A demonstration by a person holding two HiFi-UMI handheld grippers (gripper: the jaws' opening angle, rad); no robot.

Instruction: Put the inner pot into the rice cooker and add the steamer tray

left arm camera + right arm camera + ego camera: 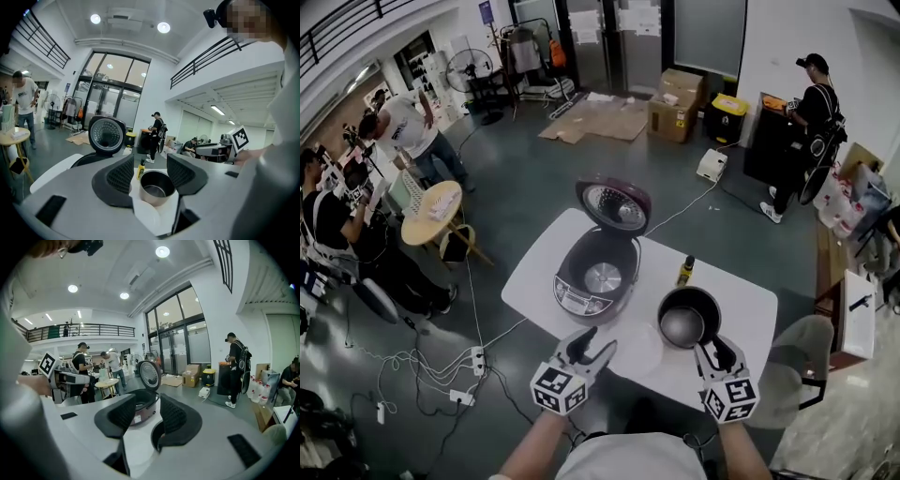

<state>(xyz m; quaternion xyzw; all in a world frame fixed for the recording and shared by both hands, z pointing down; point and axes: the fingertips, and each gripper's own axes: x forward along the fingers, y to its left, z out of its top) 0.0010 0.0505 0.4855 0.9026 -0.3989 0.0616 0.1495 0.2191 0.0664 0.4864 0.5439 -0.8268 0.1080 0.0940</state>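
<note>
Near the table (748, 305) edge, inner pot (689, 319) stands clear of rice cooker (595, 272)

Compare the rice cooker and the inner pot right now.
The rice cooker is larger and maroon; the inner pot is smaller, dark metal. The rice cooker has a raised hinged lid; the inner pot has none. Both stand upright, empty, apart on the white table.
</note>
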